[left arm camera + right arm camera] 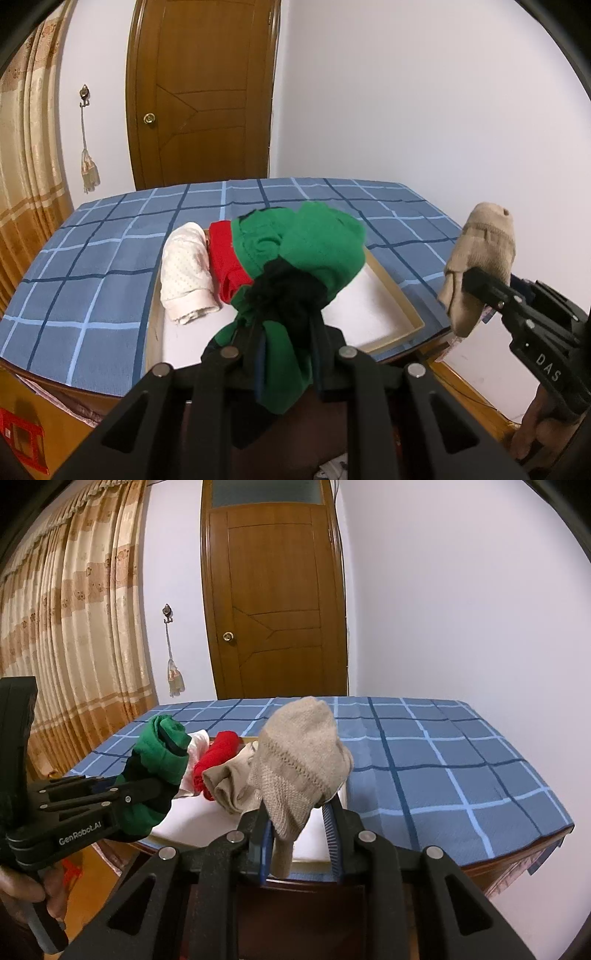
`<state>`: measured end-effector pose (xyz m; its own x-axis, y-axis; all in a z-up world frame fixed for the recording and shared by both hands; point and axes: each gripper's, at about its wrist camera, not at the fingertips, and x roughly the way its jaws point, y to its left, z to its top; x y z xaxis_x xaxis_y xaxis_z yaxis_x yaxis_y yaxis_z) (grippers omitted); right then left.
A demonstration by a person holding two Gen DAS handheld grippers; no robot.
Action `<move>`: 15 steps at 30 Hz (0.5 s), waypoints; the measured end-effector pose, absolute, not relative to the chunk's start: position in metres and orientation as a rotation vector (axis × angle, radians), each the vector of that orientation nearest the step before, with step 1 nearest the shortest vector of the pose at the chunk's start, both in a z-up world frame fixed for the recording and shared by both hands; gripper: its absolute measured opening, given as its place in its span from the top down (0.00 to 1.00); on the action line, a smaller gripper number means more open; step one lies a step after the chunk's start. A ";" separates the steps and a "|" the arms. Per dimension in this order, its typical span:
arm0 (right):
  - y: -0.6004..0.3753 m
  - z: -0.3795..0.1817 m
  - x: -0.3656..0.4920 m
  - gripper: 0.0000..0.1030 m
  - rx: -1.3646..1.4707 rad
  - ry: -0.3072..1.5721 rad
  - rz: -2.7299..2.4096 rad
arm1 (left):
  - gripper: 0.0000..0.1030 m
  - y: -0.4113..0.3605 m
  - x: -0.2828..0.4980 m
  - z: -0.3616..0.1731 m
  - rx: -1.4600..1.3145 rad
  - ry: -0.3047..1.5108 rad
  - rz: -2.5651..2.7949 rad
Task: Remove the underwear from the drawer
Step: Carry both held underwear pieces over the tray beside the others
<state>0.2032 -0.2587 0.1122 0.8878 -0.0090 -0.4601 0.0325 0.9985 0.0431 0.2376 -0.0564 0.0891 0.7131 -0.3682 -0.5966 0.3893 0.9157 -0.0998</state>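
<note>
Left tongs (284,314) grip green underwear (314,243); right tongs (299,812) grip beige underwear (299,753).

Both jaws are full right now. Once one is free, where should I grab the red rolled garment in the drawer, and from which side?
Pinch the red rolled fabric bundle across its upper middle, coming down from above. It lies pressed against the white dotted rolled garment on one side, with the shallow beige drawer tray wall around it, so probably only its top is open.

left gripper (155,794): black, "GenRobot.AI", silver screws | right gripper (469,284): black, "DAS" | blue finger pads (328,830)
</note>
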 end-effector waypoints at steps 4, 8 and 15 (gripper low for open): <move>-0.260 0.115 0.208 0.73 0.042 0.479 -0.032 | 0.84 -0.059 0.241 0.089 0.032 0.654 -0.416; -0.260 0.117 0.214 0.73 0.029 0.482 -0.037 | 0.84 -0.061 0.243 0.089 0.037 0.654 -0.411; -0.262 0.118 0.225 0.73 0.015 0.488 -0.050 | 0.84 -0.060 0.249 0.084 0.031 0.665 -0.387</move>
